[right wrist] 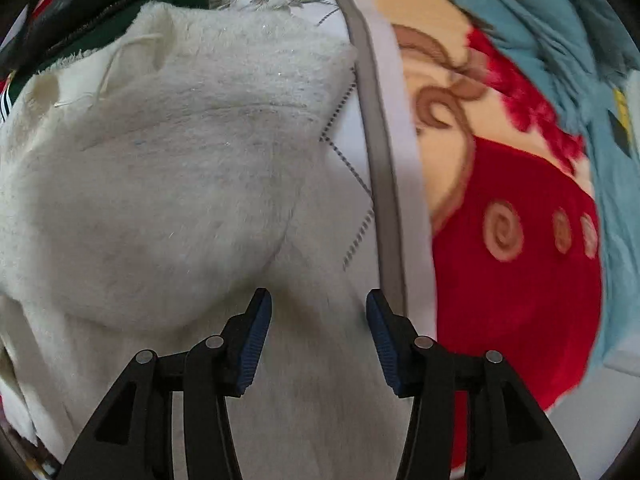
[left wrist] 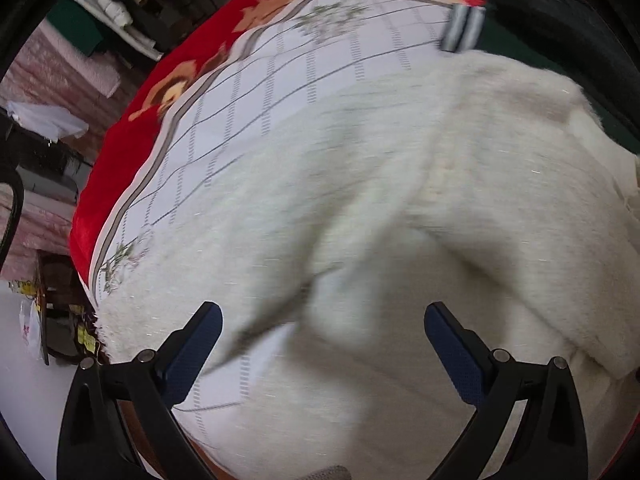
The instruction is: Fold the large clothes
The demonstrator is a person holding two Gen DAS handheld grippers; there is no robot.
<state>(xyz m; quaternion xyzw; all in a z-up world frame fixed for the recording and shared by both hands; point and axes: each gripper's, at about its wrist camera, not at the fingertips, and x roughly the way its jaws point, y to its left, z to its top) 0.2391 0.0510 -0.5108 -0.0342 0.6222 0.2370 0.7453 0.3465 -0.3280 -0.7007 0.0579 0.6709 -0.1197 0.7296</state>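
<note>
Fuzzy cream fleece garment (left wrist: 360, 184), smooth woven sheet (left wrist: 256, 80), plush red blanket (right wrist: 520, 240)

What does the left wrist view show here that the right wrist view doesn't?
Only the left wrist view shows the clutter of stacked items beside the bed, the floor and a striped cuff. Only the right wrist view shows the teal fabric at the far edge. Both show the white fluffy garment lying on the checked sheet over the red blanket, with the left gripper and the right gripper open above it, holding nothing.
</note>
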